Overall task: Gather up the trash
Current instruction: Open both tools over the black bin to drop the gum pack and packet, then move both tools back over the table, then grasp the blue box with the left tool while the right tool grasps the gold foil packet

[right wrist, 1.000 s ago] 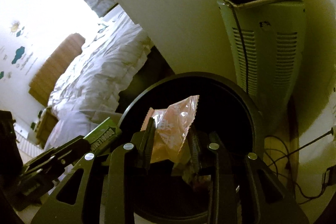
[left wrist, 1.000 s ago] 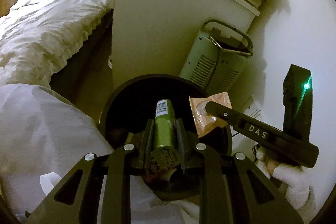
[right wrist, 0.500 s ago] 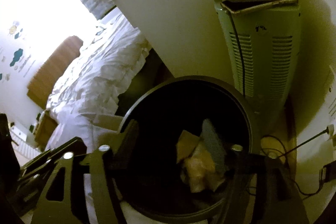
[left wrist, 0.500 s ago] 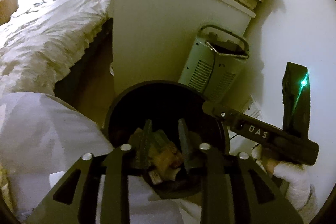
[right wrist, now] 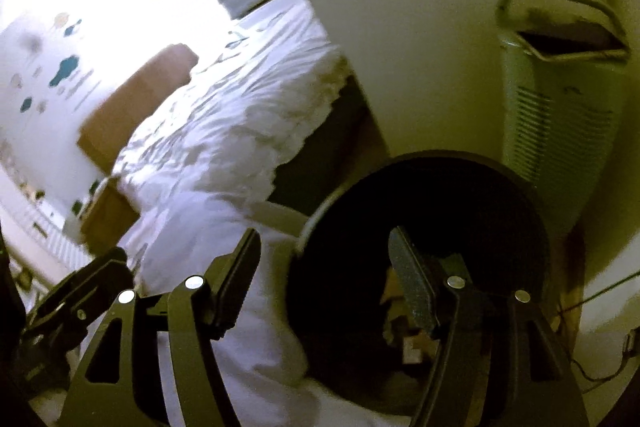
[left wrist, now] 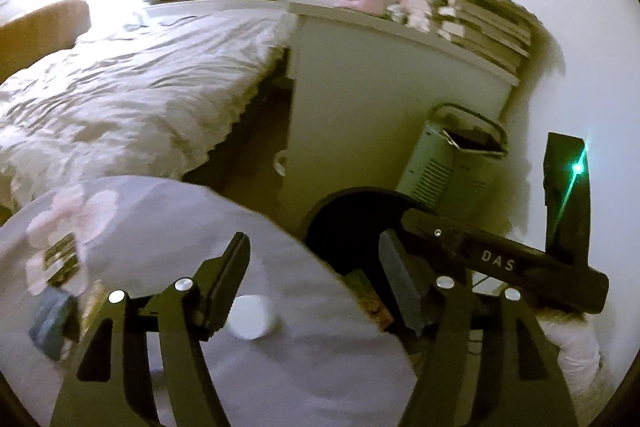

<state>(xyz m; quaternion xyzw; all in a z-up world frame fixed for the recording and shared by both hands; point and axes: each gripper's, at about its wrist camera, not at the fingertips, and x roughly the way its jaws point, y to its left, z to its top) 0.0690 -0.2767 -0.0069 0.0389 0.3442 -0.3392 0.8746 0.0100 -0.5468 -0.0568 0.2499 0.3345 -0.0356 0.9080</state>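
Two grippers show, both with fingers spread wide and holding nothing. The left gripper (left wrist: 314, 267) hangs over a pale cloth-covered surface (left wrist: 304, 359), where one small white cup (left wrist: 251, 317) lies between its fingers. The right gripper (right wrist: 324, 263) hovers at the near left rim of the one black bin (right wrist: 532, 211); its right finger (right wrist: 412, 291) reaches over the opening. Crumpled trash (right wrist: 412, 343) lies inside at the bottom. One pale green heater (right wrist: 560, 123) stands just beyond the bin, one white cabinet (left wrist: 384, 107) to its left, one bed (left wrist: 120, 87) farther left.
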